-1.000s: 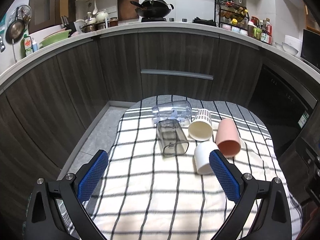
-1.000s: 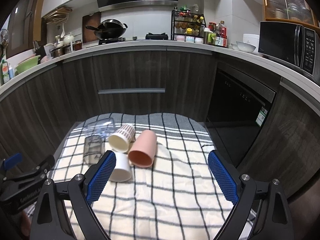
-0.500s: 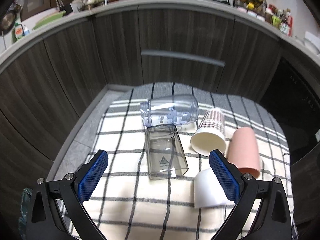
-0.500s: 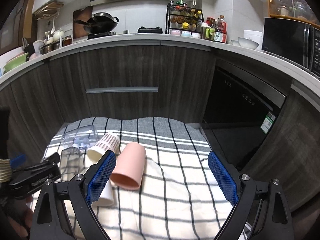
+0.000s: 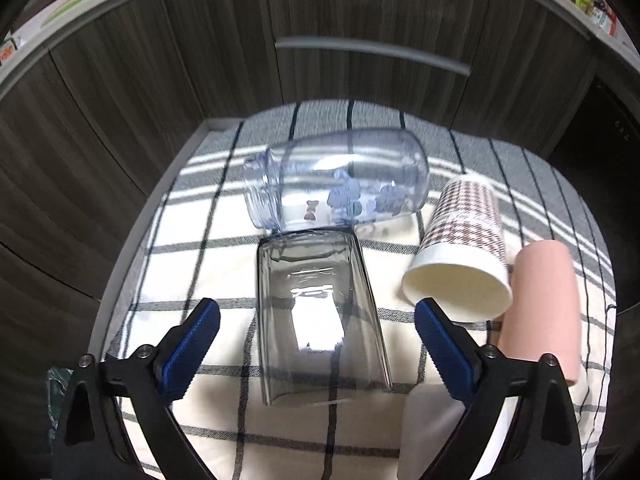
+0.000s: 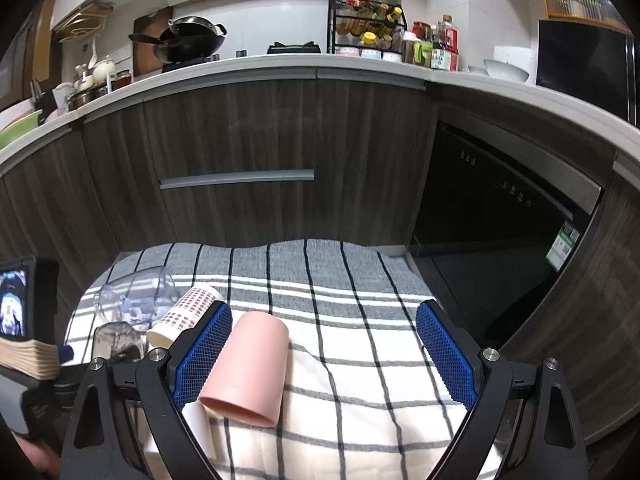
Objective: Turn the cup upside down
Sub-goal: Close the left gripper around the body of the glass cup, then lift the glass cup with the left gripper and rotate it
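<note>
My left gripper [image 5: 316, 334] hangs over the checked cloth [image 5: 208, 264], its fingers [image 5: 191, 350] wide apart on either side of the smoky grey square cup [image 5: 316, 312], which lies on its side, mouth toward me, touching neither pad. Beyond it a clear blue-printed jar [image 5: 340, 182] lies crosswise, touching the cup's base. A patterned paper cup [image 5: 460, 264] and a pink cup [image 5: 544, 312] lie to the right. My right gripper [image 6: 322, 354], fingers also spread, holds nothing, beside the pink cup [image 6: 248, 364].
</note>
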Tool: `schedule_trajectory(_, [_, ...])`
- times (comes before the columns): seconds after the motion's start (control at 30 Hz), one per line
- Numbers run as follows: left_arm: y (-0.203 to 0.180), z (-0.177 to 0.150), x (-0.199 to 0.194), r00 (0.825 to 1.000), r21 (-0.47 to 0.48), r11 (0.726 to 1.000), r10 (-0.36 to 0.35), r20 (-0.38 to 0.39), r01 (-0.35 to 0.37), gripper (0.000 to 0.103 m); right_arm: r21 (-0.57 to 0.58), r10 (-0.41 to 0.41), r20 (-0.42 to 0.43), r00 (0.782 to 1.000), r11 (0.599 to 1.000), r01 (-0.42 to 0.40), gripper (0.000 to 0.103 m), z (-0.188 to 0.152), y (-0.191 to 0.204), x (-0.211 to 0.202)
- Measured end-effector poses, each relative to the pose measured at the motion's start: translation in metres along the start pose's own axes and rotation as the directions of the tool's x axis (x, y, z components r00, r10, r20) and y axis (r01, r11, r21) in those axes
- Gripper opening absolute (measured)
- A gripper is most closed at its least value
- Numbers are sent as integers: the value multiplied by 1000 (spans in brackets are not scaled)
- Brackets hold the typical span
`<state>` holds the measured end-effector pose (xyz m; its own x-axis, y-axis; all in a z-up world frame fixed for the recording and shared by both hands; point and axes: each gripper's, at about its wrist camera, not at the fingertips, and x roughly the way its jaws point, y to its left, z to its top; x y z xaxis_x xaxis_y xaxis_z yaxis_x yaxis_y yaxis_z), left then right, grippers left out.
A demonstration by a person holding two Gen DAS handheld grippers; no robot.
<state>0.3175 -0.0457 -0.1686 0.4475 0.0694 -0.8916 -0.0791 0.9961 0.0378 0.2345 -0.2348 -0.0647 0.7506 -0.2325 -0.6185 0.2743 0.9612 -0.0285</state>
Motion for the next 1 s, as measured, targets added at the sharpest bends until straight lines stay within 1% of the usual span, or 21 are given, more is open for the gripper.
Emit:
schedule_trajectory(0.07, [0, 2, 8, 1000, 3, 1000, 2, -24, -2, 94, 10, 6, -6, 1000, 1000, -6, 93, -1, -1, 4])
schedule_trajectory(0.17, [-2, 3, 17, 999, 14, 1000, 11, -49, -10, 85, 14, 18, -14, 1000, 1000, -17, 93, -3, 0, 8])
schedule_trajectory(0.23, [-2, 4, 24, 997, 14, 1000, 15, -75, -14, 85, 19, 22, -18, 1000, 1000, -22, 93, -5, 1, 10])
schedule_trajectory(0.3, [0, 5, 29, 996, 4, 1000, 11, -93, -11, 82, 27, 28, -23, 999, 999, -27, 93, -6, 0, 12])
schedule_trajectory(0.37, [0, 6, 37, 993, -4, 1000, 12, -116, -13, 81, 38, 33, -29, 999, 999, -32, 93, -6, 0, 14])
schedule_trajectory(0.47, [1, 9, 45, 990, -18, 1000, 6, -141, -9, 78, 50, 43, -39, 998, 998, -41, 93, -8, 0, 17])
schedule_trajectory(0.5, [3, 8, 47, 989, -23, 1000, 2, -150, -5, 72, 52, 46, -42, 998, 998, -44, 93, -8, 1, 17])
schedule_trajectory(0.53, [4, 8, 49, 987, -30, 1000, -5, -160, 0, 70, 54, 50, -45, 998, 997, -48, 93, -9, 2, 18])
schedule_trajectory(0.63, [5, 8, 50, 986, -42, 999, -16, -168, 9, 69, 55, 60, -53, 997, 997, -57, 93, -10, 4, 20])
schedule_trajectory(0.8, [6, 7, 48, 986, -37, 999, -23, -168, 17, 68, 56, 64, -61, 996, 997, -61, 93, -14, 6, 18])
schedule_trajectory(1.0, [6, -8, 31, 986, -20, 999, -36, -163, 33, 68, 57, 54, -63, 997, 997, -51, 93, -17, 2, 10])
